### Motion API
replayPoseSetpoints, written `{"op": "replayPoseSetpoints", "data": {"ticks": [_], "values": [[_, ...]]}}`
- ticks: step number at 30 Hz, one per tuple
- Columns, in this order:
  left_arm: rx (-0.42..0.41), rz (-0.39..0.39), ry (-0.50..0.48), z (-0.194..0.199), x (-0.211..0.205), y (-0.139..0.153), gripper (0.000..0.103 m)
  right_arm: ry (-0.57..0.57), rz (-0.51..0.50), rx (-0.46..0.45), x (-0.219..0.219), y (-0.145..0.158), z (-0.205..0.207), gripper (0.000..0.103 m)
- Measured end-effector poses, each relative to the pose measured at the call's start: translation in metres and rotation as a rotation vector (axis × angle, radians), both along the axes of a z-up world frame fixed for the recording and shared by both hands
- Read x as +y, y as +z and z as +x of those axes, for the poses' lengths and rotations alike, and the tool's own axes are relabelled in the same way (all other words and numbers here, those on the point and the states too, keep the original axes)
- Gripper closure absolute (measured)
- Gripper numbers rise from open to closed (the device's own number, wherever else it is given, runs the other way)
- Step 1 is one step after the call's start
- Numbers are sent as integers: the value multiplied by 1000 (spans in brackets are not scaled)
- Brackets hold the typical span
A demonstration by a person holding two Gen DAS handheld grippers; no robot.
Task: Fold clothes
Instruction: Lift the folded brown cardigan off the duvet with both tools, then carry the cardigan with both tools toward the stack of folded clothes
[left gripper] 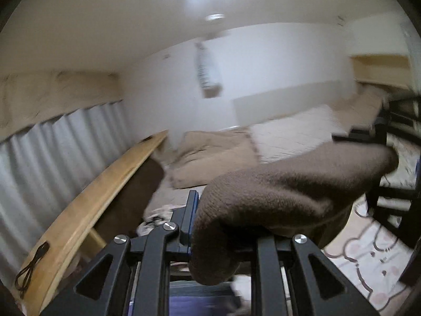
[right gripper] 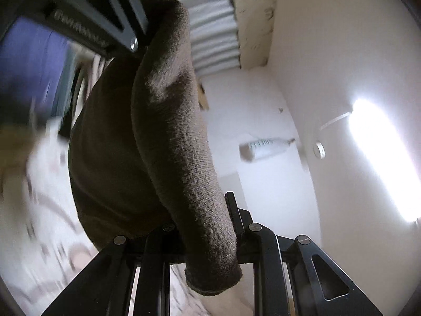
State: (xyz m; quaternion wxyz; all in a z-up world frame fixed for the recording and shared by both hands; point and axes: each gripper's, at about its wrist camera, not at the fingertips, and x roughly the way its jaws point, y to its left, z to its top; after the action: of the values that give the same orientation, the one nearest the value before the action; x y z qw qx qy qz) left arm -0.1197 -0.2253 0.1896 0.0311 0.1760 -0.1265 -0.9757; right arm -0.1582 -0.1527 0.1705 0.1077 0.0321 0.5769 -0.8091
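Observation:
A brown knitted garment (left gripper: 289,192) is stretched in the air between my two grippers. My left gripper (left gripper: 210,226) is shut on one end of it; the cloth bunches over the fingers and hides the right fingertip. In the right wrist view the garment (right gripper: 168,137) runs from my right gripper (right gripper: 208,237), which is shut on its hem, up to the left gripper (right gripper: 110,26) at the top left. Both grippers are tilted up toward the wall and ceiling.
A bed with beige bedding (left gripper: 276,137) lies ahead. A wooden board (left gripper: 86,210) with a black cable (left gripper: 29,268) runs along the grey curtain (left gripper: 52,158) at left. A dark chair frame (left gripper: 389,173) stands at right. A patterned rug (left gripper: 368,263) lies below.

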Motion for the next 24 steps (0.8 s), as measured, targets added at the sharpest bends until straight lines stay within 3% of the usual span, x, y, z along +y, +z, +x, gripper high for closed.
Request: {"op": "replayPoseSetpoints", "data": {"ticks": [5, 11, 19, 24], "values": [[18, 20, 131, -19, -80, -1, 85, 29, -78, -48, -102, 12, -21, 83], [10, 119, 181, -35, -153, -22, 85, 65, -82, -66, -180, 1, -46, 83], [-41, 205, 162, -30, -192, -65, 85, 128, -85, -99, -222, -35, -53, 83], [-100, 163, 137, -14, -187, -92, 85, 145, -53, -152, -218, -82, -40, 83]]}}
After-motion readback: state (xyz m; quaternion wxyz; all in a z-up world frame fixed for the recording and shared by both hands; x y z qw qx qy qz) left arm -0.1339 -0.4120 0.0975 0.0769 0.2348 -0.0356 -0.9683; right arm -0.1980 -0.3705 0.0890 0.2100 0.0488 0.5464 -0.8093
